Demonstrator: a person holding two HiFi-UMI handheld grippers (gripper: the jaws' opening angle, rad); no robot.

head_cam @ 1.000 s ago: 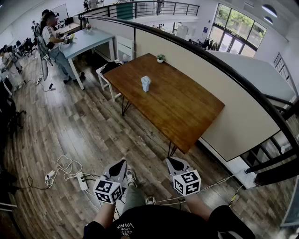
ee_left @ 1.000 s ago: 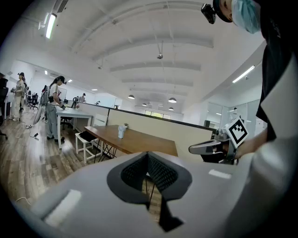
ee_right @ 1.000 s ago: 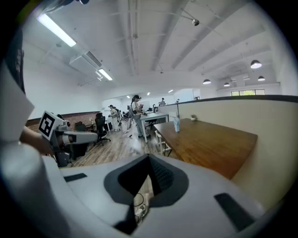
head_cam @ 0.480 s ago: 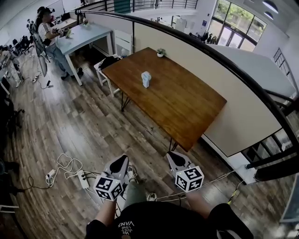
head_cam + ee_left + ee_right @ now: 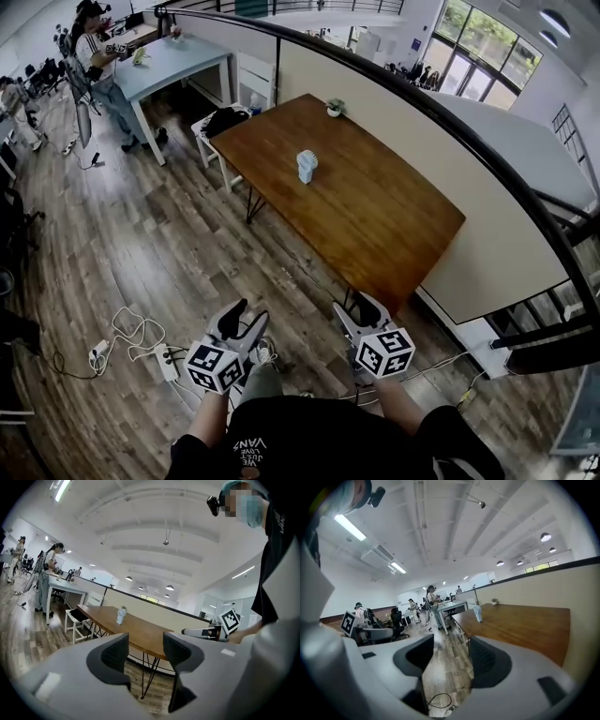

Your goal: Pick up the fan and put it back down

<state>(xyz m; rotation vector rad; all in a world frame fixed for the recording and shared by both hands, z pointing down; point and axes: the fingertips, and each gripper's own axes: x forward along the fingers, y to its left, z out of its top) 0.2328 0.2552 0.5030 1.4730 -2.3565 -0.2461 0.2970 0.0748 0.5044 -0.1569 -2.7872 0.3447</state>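
**Fan sitting upright on the wooden table, both grippers empty**

Fan isn't in anyone's grip right now. The left gripper [image 5: 246,317] has its jaws opening, with nothing between them but air and a view of the floor. Same deal with the right gripper [image 5: 356,307]: its jaws are opening wide and there's nothing in there. Both are smooth grey plastic with dark ribbed pads, and each has a cube with black-and-white square markers on it. They're low down close to the person's body, side by side, pointing toward the table.

The table [image 5: 375,216] is a brown rectangular wood top on thin black metal legs, set against a beige partition [image 5: 450,150] with a dark rail along the top. The fan [image 5: 307,166] stands on it around the middle of the far half, well apart from both grippers. It's small and pale, with a roundish head on a stubby body and its long axis straight up. It's too small to tell which way the head faces. A tiny potted plant [image 5: 335,109] sits at the far corner. The floor is wood plank [image 5: 141,244].
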